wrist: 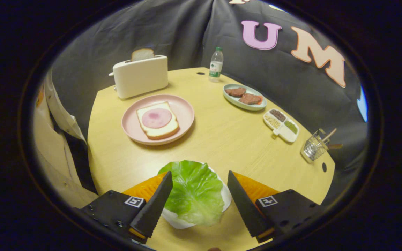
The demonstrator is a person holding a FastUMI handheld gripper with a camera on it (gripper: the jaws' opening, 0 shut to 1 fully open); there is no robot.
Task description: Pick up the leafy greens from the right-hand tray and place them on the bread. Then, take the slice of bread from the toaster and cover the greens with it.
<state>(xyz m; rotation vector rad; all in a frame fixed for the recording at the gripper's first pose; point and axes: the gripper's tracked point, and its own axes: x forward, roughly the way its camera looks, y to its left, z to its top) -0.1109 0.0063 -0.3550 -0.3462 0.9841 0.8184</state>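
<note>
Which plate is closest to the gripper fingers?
The white plate with the lettuce leaf, lying between the open gripper fingers. The pink plate with bread and the pale green plate with meat sit farther back.

Soft, even light falls from overhead and keeps the table (222, 139) bright, while the cloth wall behind stays dim. Shadows are faint: a thin one under the pink plate (183, 115), another beside the toaster (140, 76). The fisheye bends the table's edge strongly. The gripper (200, 177), fingers apart, looks slightly soft at lower centre.
</note>
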